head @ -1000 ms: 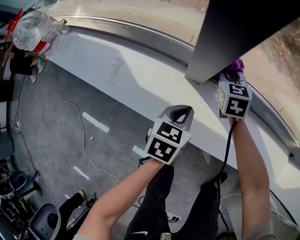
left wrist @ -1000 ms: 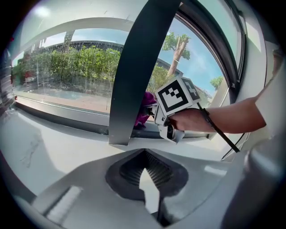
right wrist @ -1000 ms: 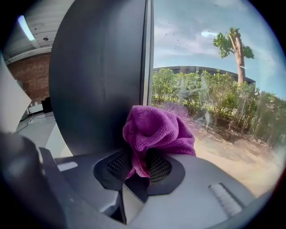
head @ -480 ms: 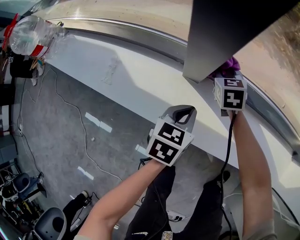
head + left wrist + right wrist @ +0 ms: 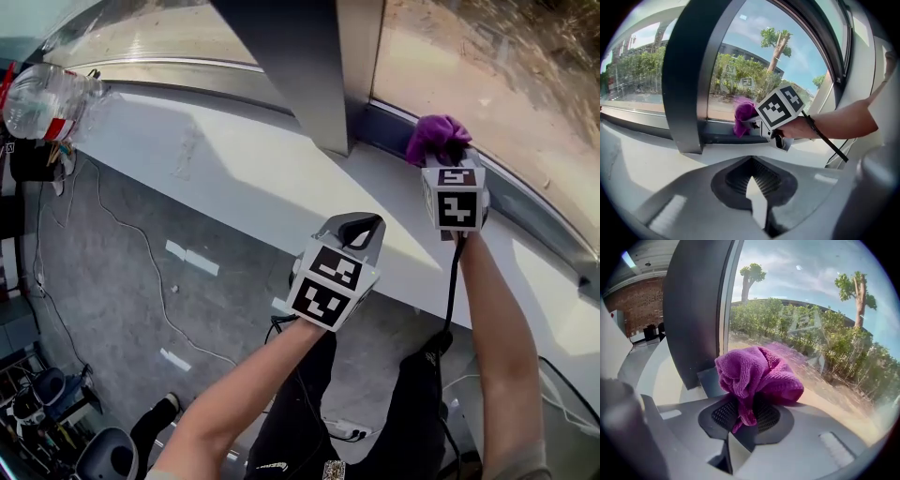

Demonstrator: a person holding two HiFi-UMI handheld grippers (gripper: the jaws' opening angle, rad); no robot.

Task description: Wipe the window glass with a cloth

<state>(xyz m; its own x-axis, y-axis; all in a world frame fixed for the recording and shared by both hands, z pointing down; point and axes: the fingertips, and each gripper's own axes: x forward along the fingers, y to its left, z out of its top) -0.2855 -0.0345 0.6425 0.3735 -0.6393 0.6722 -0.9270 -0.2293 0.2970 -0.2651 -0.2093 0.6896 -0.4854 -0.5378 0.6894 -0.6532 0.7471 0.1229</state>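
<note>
1. Right gripper (image 5: 746,418): jaws closed on a bunched purple microfibre cloth (image 5: 757,373), wad bulging out above the pads.
2. Cloth held low at the clear window glass (image 5: 811,324), just beside the dark grey upright window post (image 5: 693,310). Touching the pane or just off it: cannot tell.
3. Left gripper (image 5: 757,190): jaws together, nothing between them. Held over the inner edge of the white window sill (image 5: 234,169), pointed toward the right gripper.
4. Post rising from the sill on the cloth's left, bounding that pane on that side.
5. Clear plastic bottle with a red label (image 5: 47,89) at the far left, near the sill's end, well apart from both grippers.
6. Below the sill: grey floor (image 5: 103,244), a thin white cable (image 5: 155,281) trailing across it, short white tape strips (image 5: 192,256) nearby.
7. Black cable (image 5: 452,281) running from the right gripper down along the forearm.
8. Beyond the glass: sandy ground, a green hedge, tall trees (image 5: 853,287) against blue sky.
</note>
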